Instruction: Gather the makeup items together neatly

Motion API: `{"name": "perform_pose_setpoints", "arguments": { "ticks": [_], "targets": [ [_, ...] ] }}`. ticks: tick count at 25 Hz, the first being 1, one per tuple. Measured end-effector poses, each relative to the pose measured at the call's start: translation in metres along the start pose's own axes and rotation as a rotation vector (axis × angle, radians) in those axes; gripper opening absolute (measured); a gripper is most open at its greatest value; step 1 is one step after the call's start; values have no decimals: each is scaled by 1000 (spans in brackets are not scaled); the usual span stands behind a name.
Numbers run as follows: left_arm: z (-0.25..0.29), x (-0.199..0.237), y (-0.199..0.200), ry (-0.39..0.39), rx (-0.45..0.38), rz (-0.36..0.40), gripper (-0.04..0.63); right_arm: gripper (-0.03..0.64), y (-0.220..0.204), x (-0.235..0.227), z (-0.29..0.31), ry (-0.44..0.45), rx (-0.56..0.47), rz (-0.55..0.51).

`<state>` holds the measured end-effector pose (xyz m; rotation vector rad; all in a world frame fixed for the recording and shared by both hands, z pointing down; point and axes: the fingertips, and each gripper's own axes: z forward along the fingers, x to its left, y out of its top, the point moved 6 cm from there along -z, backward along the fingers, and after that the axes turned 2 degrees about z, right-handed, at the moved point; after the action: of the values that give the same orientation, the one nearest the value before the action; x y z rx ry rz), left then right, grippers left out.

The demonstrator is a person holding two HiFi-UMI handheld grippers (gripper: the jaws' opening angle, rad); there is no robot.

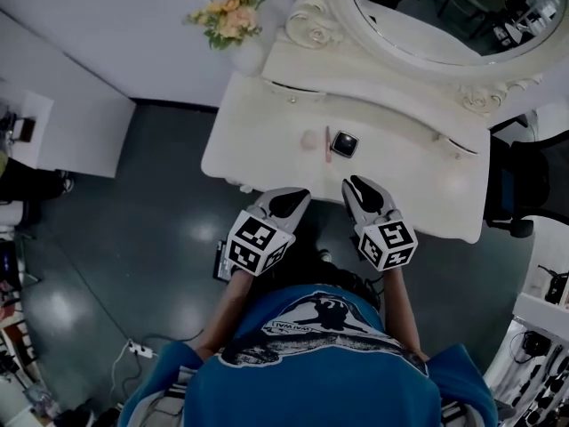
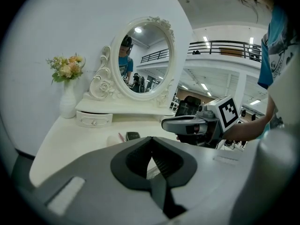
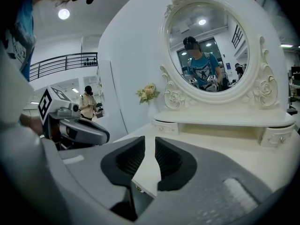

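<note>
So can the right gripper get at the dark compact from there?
Probably yes: the right gripper sits just short of the dark compact, with only bare table between them; its jaws are slightly apart and empty.

Both arms reach forward, 2 grippers side by side and near each other, tilted slightly downward. The left gripper (image 1: pixel 286 203) has its jaws closed together and empty. The right gripper (image 1: pixel 363 192) has its jaws narrowly apart, nothing between them.
</note>
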<state>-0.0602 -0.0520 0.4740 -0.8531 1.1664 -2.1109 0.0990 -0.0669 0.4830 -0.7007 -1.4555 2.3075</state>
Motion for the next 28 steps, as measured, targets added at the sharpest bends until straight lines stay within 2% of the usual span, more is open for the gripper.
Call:
{"name": "perform_pose_setpoints", "arguments": {
  "ticks": [4,15,17,28],
  "targets": [
    [7,-29,-4,-19,12,15,14,25,0,4,-28,37,-50,35],
    [0,-113,-22,-50,18,43,14,25,-27,14,-107,50,-86,131],
    [-4,-125,-25,-44,14,52,14,3,-29,16,-119,43,-98,130],
    [-16,-172,-42,-40,3,93,14,3,-50,33,-160,75,-114,117]
  ]
}}
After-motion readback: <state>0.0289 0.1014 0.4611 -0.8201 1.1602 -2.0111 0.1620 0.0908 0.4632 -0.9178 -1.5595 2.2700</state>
